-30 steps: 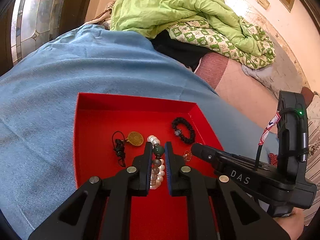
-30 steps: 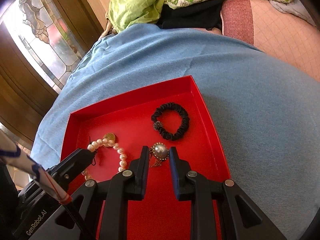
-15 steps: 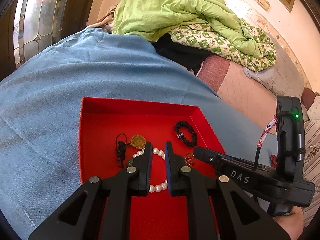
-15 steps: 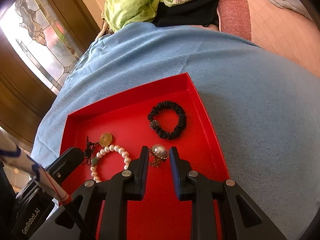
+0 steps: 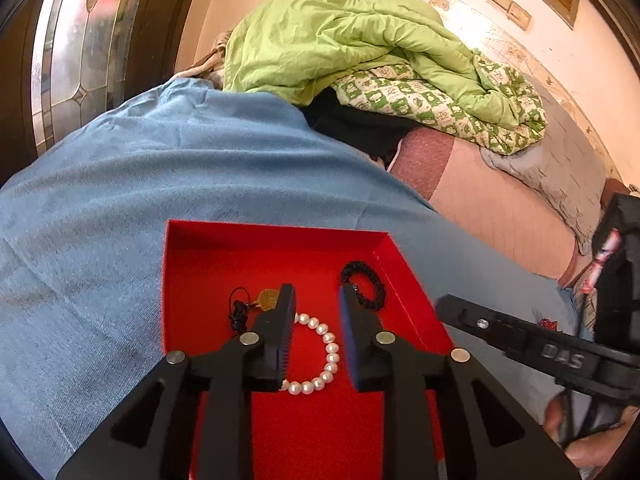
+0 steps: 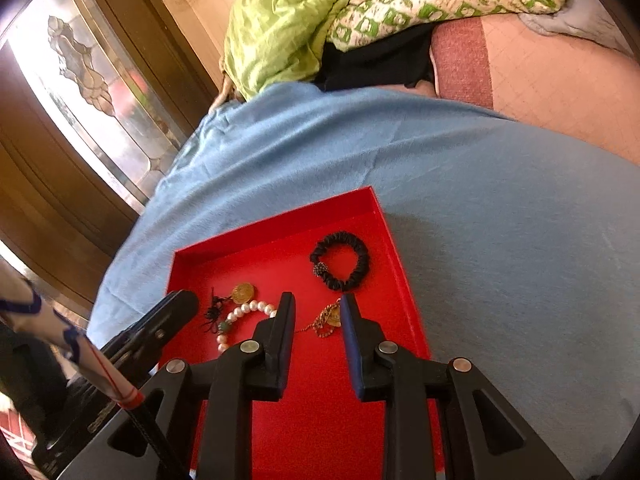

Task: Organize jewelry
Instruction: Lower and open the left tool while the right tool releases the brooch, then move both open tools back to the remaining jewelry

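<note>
Since a second ago, the left claw [image 5: 316, 300] has let go of the pearl bracelet [image 5: 320, 354], and its jaws have just been opening. Now they stand a little apart with nothing pinched; the bracelet lies flat in the red tray [image 5: 192, 264] under the gap between them, a round loop. Seen from the right side, its one green bead [image 6: 223, 326] sits at the near left of the loop. The right claw [image 6: 317, 304] has lifted a bit. Its jaws are a little apart, and the gold pearl brooch [image 6: 330, 316] lies on the tray floor between the tips, not squeezed; its thin chain trails off to the left. A black beaded bracelet [image 6: 340, 266] lies flat near the far right corner of the tray. A gold coin charm [image 6: 243, 293] on a black cord [image 6: 214, 312] lies near the left side, the cord stretching toward the near edge. The tray rests on a blue cloth [image 6: 480, 200] on a bed. A green blanket [image 5: 340, 44] is heaped far behind.
</note>
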The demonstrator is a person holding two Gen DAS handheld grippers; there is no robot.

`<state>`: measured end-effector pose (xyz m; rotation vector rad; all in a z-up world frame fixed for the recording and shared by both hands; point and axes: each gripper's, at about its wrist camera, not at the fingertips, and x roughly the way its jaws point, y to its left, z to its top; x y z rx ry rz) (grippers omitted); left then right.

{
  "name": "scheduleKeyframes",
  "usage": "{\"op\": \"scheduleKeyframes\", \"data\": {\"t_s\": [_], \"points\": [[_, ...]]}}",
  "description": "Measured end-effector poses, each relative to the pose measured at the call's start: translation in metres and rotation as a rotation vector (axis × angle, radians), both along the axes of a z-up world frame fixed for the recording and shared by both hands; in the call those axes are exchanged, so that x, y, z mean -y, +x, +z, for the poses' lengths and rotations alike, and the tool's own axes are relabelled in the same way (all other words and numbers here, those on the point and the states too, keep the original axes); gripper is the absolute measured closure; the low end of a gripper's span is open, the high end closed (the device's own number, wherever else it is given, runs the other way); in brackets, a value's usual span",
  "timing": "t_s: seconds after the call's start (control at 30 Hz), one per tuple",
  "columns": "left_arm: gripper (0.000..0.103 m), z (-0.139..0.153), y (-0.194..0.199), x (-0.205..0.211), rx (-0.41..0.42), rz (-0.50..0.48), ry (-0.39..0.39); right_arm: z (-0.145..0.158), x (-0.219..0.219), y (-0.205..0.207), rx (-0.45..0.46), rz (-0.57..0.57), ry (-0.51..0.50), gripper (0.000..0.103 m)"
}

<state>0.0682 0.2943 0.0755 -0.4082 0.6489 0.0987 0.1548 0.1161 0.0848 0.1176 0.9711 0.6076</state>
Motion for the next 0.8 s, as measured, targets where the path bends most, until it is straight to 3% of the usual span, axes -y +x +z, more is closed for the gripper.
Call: {"op": "scheduleKeyframes", "data": {"t_s": [0.07,0.3,0.5,0.8], "points": [[0.067,0.003,-0.001,0.006,0.009,-0.004,0.018,0.005,0.012,-0.008,-0.002,0.000,0.023,0.078],[0.055,0.018,-0.009,0.037,0.076,-0.058,0.090,0.012,0.069,-0.049,0.003,0.017,0.071,0.078],[0.053,0.026,-0.015,0.075,0.103,-0.115,0.133,0.011,0.141,-0.083,-0.001,-0.020,0.065,0.078],[0.053,0.024,-0.029,0.154,0.098,-0.324,0.164,0.005,0.265,-0.125,0.034,-0.218,0.089,0.078]]}}
